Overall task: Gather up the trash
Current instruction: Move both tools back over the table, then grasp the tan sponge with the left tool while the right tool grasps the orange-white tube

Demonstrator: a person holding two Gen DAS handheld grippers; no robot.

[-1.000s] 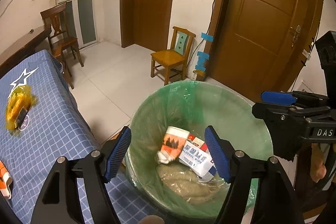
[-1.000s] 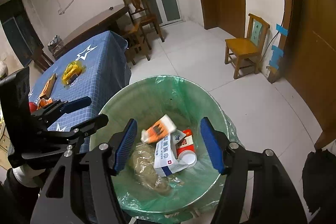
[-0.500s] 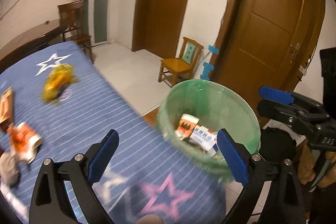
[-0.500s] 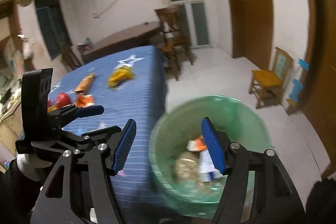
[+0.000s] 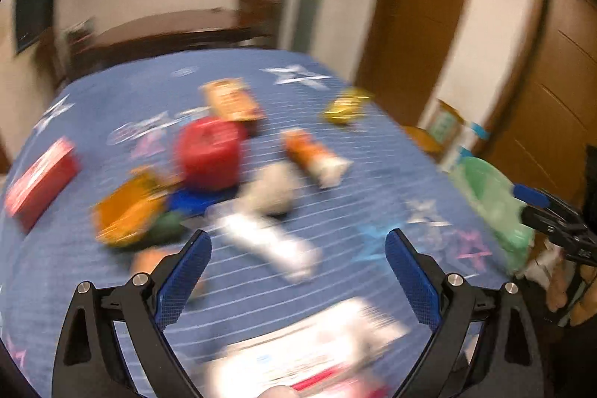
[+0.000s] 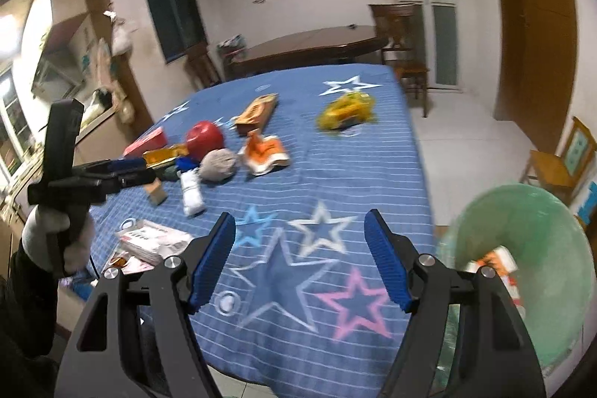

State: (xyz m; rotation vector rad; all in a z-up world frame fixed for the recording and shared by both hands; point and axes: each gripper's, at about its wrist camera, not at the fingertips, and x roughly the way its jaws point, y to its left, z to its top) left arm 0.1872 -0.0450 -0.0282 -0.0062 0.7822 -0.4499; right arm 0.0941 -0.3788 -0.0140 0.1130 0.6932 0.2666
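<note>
Beyond both grippers' wide, empty fingers (image 6: pixel 212 262), trash (image 6: pixel 265 152) lies scattered on the tablecloth (image 6: pixel 335 174).

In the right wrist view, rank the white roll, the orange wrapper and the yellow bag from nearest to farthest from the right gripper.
From the right gripper:
1. White roll, ahead on the left, beside the grey ball.
2. Orange wrapper, mid-table, just behind it.
3. Yellow bag, far end, near the white star.

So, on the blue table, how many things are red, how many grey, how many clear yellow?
Red: 2, box and ball
Grey: 1, wad
Yellow: 1, wrapper
Total: 4
</note>
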